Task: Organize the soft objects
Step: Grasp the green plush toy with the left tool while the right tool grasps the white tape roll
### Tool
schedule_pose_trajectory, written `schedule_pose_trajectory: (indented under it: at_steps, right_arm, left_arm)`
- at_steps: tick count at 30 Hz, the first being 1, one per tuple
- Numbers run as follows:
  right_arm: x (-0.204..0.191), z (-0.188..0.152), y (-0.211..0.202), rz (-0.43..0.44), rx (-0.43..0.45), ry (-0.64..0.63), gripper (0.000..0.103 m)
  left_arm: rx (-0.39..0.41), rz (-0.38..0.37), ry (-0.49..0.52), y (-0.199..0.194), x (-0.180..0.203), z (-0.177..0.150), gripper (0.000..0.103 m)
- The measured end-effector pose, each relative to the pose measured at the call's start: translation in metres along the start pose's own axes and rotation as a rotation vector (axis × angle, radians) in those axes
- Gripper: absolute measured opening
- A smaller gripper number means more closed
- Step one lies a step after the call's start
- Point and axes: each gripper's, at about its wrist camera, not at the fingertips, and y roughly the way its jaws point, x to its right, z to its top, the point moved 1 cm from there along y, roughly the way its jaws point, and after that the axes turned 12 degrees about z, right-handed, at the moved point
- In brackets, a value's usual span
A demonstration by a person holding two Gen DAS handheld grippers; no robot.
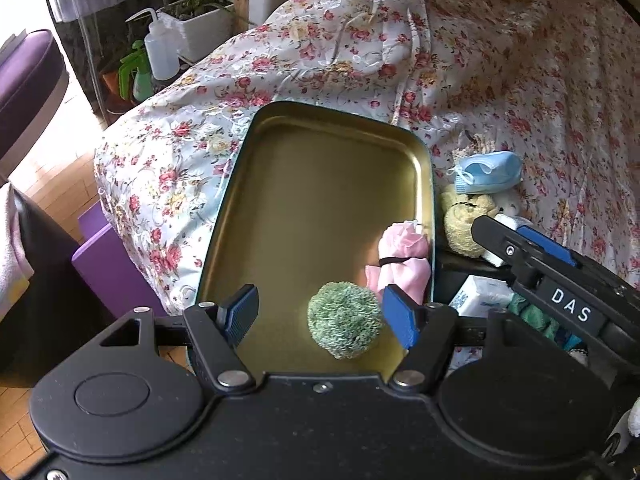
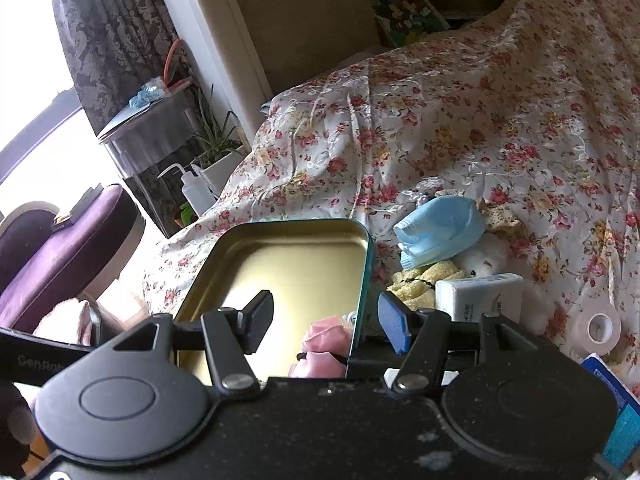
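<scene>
So the tin point(image 1: 320, 184) lies open on the flowered bedspread point(image 1: 500, 60), near the edge of the bed, and I think it sits there because it is the place where the soft things must be collected. Two soft things are already inside: one green ball point(image 1: 345, 321) of fluffy yarn and one pink cloth point(image 1: 400, 260) tied in the middle with a dark band. Both lie at the near end of the tin, the cloth against the right wall.

The left gripper point(image 1: 320, 318) hangs over the near end, its jaws apart. The ball lies between the blue pads but they do not press it (it looks just put down, but this is only my guess). The right gripper point(image 2: 334, 320) also stands with jaws apart and holds nothing; in its own view the right wall of the tin runs between its fingers and the pink cloth is just below.

Outside the tin, on its right, I count four things still waiting in a small heap: one blue mask point(image 2: 438, 228), one yellow plush point(image 1: 466, 220), one white plush point(image 2: 486, 258) and one white packet point(image 2: 478, 296). One roll of tape point(image 2: 600, 330) lies farther right, apart from them.

Probably the right gripper goes next to this heap, since it is the nearer one.
</scene>
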Motion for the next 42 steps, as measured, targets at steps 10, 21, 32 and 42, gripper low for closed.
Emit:
schedule_pose_trajectory:
  at_steps: [10,21,32,42]
  right_arm:
    - [0.027,0.014,-0.020,-0.084,0.024,0.081,0.060]
    - [0.082,0.036,-0.057,-0.283,0.077,0.134,0.067]
    - [0.145,0.036,-0.072,-0.386,0.061,0.304,0.068]
    - [0.175,0.027,-0.069,-0.382,0.029,0.373,0.068]
  left_arm:
    - [0.013,-0.013,0.064,-0.001,0.030,-0.001,0.064]
    - [0.031,-0.032,0.159,-0.002,0.073,-0.005,0.064]
    - [0.042,-0.125,0.282,-0.002,0.137,-0.015,0.072]
    - [0.035,-0.189,0.334,0.003,0.192,-0.018,0.076]
